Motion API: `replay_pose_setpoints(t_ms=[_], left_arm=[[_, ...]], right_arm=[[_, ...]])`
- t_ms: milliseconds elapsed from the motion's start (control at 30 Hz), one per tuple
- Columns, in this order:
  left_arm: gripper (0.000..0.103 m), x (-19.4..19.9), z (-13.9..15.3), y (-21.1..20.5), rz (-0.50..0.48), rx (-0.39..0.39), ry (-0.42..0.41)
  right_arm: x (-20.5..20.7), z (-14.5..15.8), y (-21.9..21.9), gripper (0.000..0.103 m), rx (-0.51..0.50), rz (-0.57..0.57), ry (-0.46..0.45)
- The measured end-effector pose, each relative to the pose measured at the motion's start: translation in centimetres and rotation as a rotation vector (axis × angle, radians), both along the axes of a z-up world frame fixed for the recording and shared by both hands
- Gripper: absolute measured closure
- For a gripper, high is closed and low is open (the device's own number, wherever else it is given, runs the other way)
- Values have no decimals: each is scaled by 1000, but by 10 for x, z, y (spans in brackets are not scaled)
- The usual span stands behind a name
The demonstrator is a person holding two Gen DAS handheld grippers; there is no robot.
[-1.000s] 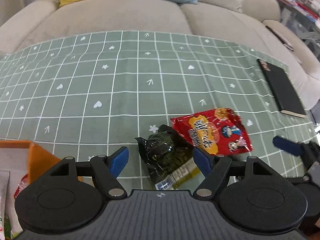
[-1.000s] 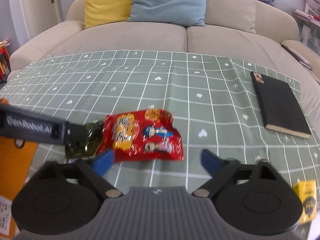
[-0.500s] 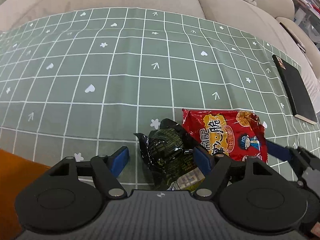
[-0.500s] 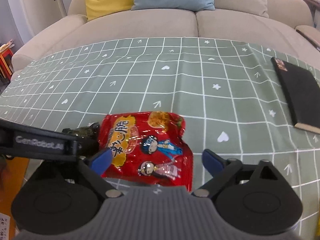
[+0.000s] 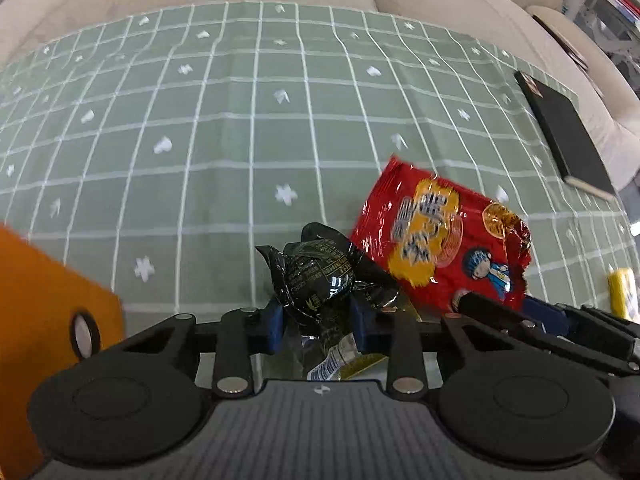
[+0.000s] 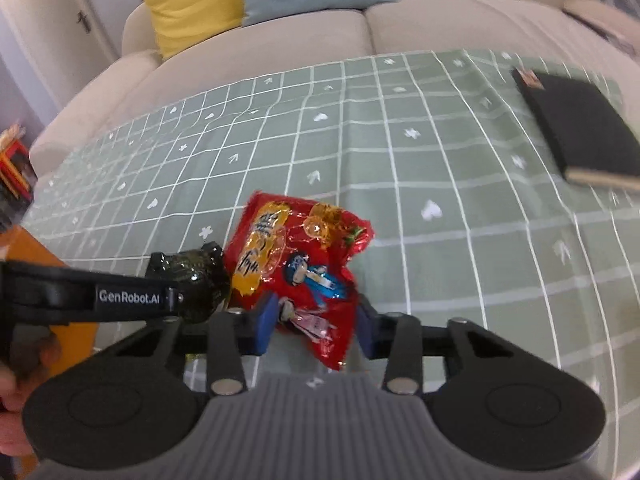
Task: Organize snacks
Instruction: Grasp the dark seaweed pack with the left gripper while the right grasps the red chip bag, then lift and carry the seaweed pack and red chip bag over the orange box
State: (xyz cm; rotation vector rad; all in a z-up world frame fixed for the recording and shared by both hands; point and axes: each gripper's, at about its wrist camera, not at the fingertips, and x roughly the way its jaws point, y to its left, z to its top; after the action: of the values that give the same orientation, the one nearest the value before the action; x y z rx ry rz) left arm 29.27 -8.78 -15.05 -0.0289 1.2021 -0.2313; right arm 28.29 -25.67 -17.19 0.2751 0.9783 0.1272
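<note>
— What's each tool doing by the red snack bag (image 6: pixel 298 268)?

— The left gripper (image 5: pixel 318 322) has its blue pads squeezing a crinkled, glossy black packet (image 5: pixel 316 276), and its jaws are closing in on it. That packet sits just left of the red bag, touching its edge.

— And the other?

— The right gripper (image 6: pixel 316 330) straddles the near end of the red bag; the shiny foil is buckled and tilted between the blue fingers (image 6: pixel 264 322), and those jaws are closing too. The left pad presses the foil; the right one looks just at its edge.

— What are they lying on?

— A soft sage-green cloth (image 5: pixel 224 128) with a white grid and small hearts, stars and arrows, spread over a beige couch (image 6: pixel 280 40).

— Anything else around the red bag?

— Well off to its right, a flat matte black notebook (image 6: pixel 580 128) with pale page edges. To its left, past the black packet, a smooth orange box (image 5: pixel 40 292). A small yellow packet (image 5: pixel 624 292) lies nearer, on its right.
</note>
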Motion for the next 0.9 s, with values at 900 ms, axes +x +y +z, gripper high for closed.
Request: replay_pose_setpoints(t_ms=[900], left_arm=[[67, -138, 9, -2, -136, 30, -6]], right_arm=[[-160, 11, 3, 89, 107, -119, 175]])
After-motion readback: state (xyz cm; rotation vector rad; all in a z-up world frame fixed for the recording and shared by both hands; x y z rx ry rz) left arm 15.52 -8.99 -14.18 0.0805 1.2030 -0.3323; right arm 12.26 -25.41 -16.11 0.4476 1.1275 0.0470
